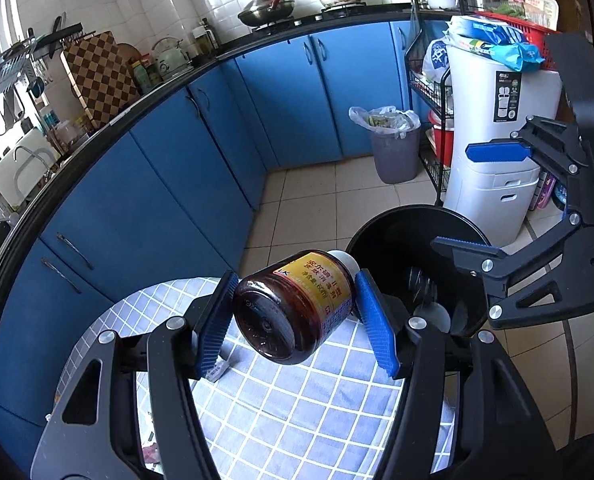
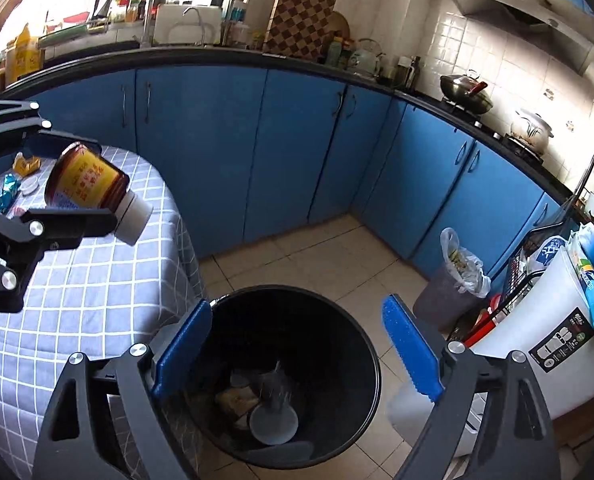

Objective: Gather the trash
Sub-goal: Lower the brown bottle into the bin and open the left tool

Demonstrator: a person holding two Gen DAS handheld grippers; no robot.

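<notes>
My left gripper (image 1: 295,312) is shut on a brown bottle (image 1: 297,304) with a yellow label and white cap, held on its side above the edge of the checked tablecloth (image 1: 297,408). The bottle also shows in the right wrist view (image 2: 89,184), cap pointing toward the black trash bin (image 2: 361,344). My right gripper (image 2: 297,348) is open and empty, directly over the bin's mouth. The bin (image 1: 381,236) holds a white lid, wrappers and other trash. The right gripper shows in the left wrist view (image 1: 481,196), above the bin.
Wrappers and a small white cap (image 2: 29,187) lie on the table (image 2: 77,280). A grey bin with a plastic liner (image 2: 453,284) stands by the blue cabinets (image 2: 297,140). A white appliance (image 2: 545,340) and a wire rack stand at the right. Tiled floor lies between.
</notes>
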